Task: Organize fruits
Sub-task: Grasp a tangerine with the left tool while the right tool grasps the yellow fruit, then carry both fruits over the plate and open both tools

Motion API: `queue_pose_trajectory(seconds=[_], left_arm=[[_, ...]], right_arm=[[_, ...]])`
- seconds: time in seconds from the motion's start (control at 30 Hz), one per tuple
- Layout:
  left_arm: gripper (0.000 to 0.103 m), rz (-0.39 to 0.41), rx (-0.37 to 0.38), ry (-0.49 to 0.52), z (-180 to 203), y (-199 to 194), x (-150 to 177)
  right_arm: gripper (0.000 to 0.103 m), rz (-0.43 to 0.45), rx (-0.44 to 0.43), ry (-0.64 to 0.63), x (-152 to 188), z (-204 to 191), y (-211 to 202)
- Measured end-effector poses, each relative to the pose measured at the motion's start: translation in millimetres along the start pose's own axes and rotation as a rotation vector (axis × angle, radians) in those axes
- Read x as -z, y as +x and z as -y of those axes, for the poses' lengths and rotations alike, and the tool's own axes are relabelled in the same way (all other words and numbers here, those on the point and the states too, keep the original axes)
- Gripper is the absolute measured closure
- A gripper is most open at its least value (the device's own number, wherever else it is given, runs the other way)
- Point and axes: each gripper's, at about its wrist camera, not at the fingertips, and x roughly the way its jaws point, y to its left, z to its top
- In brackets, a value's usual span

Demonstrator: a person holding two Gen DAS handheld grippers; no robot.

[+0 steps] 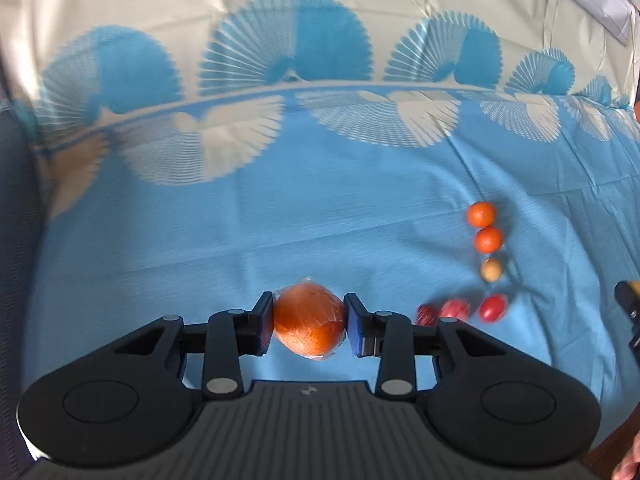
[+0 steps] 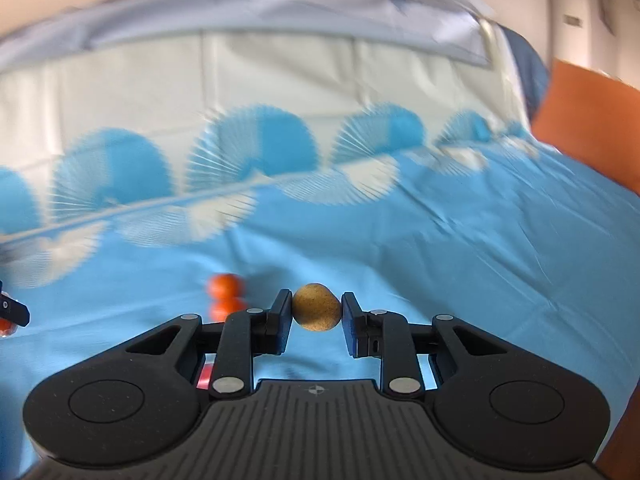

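My left gripper (image 1: 309,322) is shut on a plastic-wrapped orange (image 1: 310,326), its blue pads pressing both sides, above the blue cloth (image 1: 280,220). My right gripper (image 2: 317,313) is shut on a small round tan fruit (image 2: 317,307). To the right in the left wrist view, two small oranges (image 1: 481,214) and another tan fruit (image 1: 491,269) lie in a line. Below them sit three red fruits (image 1: 493,307). The right wrist view shows the two small oranges (image 2: 225,286) left of its fingers.
The blue and white patterned cloth (image 2: 440,260) covers a bed-like surface, with pale bedding (image 2: 280,72) behind. An orange-brown board (image 2: 592,120) stands at the right. A black gripper part (image 1: 630,312) and a hand (image 1: 630,464) show at the right edge.
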Motion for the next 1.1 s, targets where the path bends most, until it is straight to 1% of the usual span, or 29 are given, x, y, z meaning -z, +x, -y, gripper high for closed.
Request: queue_pose_trajectory(seconds=[0.13, 0.3, 0.47, 0.57, 0.73, 0.83, 0.9, 1.03, 1.1], left_arm=[[0.063, 0.008, -0.044, -0.05, -45, -58, 43], [0.063, 0.022, -0.096, -0.126, -93, -122, 106], [0.063, 0.007, -0.1, -0.216, -130, -167, 166], [0.063, 0.016, -0.096, -0.258, -145, -188, 195], [0.063, 0.054, -0.088, -0.29, -156, -216, 225], [0.063, 0.089, -0.08, -0.311, -160, -230, 236], [0.063, 0.109, -0.062, -0.329, -161, -236, 241], [0.063, 0.12, -0.053, -0.354, -166, -246, 255], [0.063, 0.119, -0.048, -0.349, -168, -248, 258]], right_arm=[[0.075, 0.01, -0.107, -0.024, -5, -19, -59], [0.075, -0.035, -0.24, -0.07, 5, -51, -125], [0.075, -0.089, -0.372, -0.149, 26, -88, -186], [0.075, -0.1, -0.438, -0.2, 38, -108, -218], [0.075, -0.117, -0.532, -0.248, 54, -135, -259], [0.075, -0.092, -0.563, -0.298, 57, -145, -279], [0.075, -0.072, -0.566, -0.321, 56, -149, -287], [0.075, -0.073, -0.566, -0.349, 59, -158, -297], [0.075, -0.076, -0.565, -0.355, 61, -159, -300]])
